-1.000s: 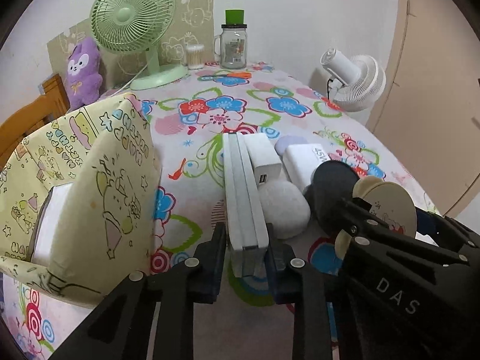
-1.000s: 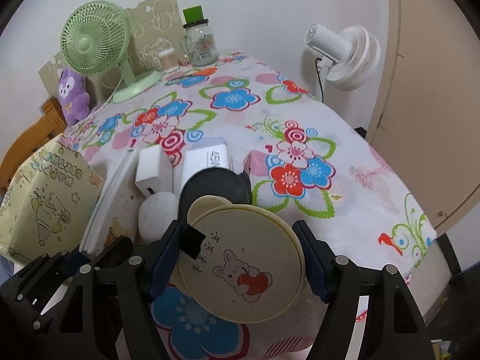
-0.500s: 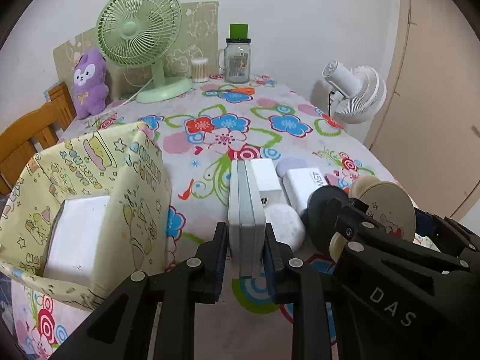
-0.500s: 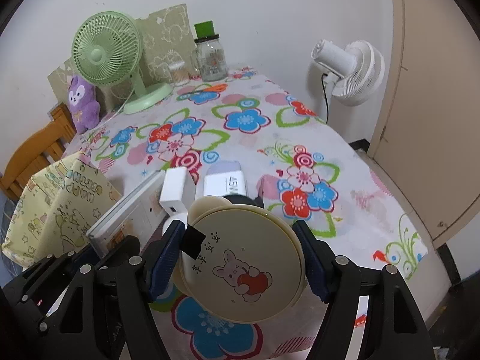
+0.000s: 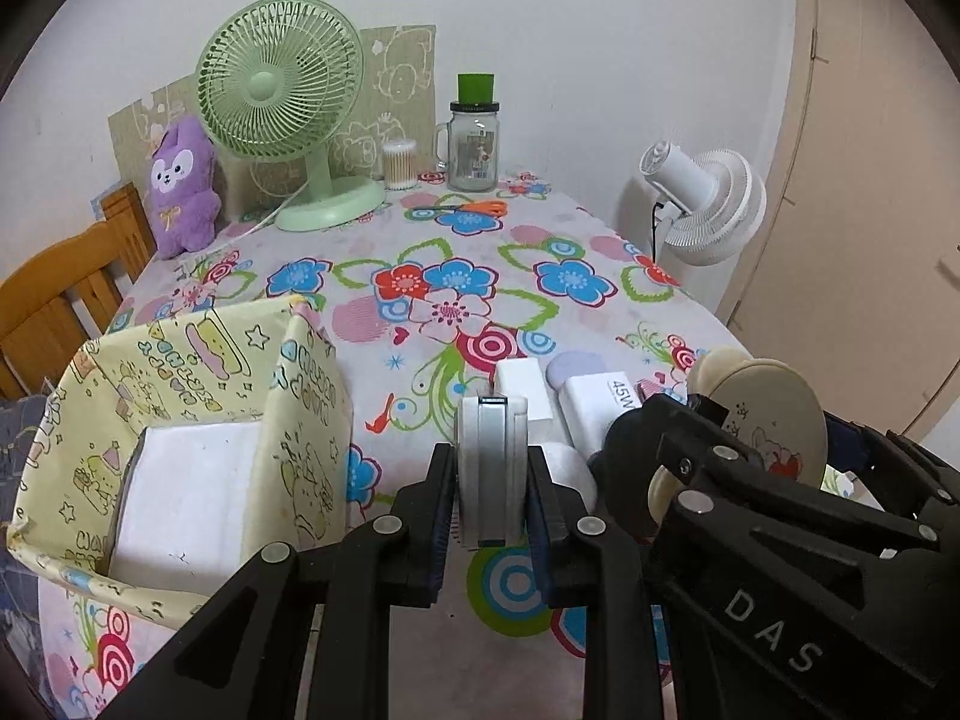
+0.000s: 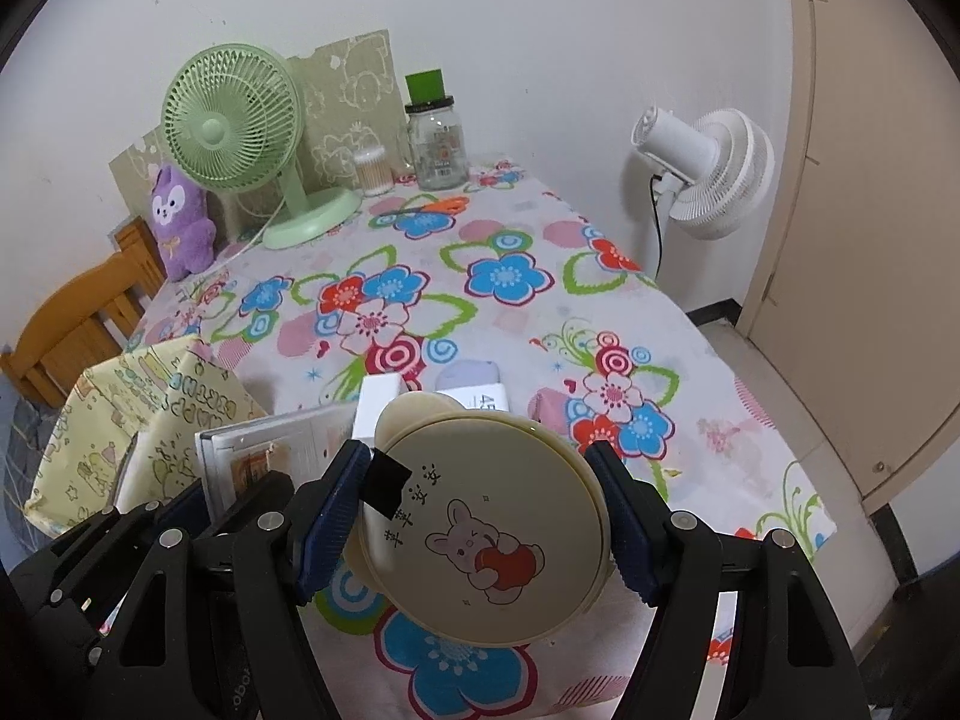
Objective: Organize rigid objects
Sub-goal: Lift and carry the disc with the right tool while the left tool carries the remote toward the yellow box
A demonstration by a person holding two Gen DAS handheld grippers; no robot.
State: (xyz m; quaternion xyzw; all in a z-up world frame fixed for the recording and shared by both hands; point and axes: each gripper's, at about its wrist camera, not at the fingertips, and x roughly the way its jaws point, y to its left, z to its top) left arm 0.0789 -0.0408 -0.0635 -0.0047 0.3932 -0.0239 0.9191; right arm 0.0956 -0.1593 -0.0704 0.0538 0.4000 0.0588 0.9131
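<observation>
My left gripper [image 5: 489,462] is shut on a flat white and grey case [image 5: 489,420], held on edge above the flowered tablecloth [image 5: 456,276]. My right gripper [image 6: 477,462] is shut on a round cream compact with a rabbit drawing [image 6: 492,528], also lifted off the cloth. The same compact [image 5: 774,414] shows at the right of the left wrist view. Below them lie a white charger cube [image 5: 522,384], a white 45W adapter [image 5: 600,402], a lilac disc [image 5: 579,366] and a white rounded lump [image 5: 564,468]. A yellow patterned fabric bin [image 5: 180,372] at the left holds a white box [image 5: 186,498].
At the table's back stand a green desk fan [image 5: 282,90], a purple plush [image 5: 180,180], a cotton swab pot [image 5: 399,165] and a green-lidded jar [image 5: 474,144], with orange scissors [image 5: 474,210] nearby. A white fan [image 5: 702,204] stands beyond the right edge, a wooden chair [image 5: 60,300] at the left.
Both grippers have risen with their loads. The flat case has come up off the cloth and now shows end-on. More of the bin's inside is in view.
</observation>
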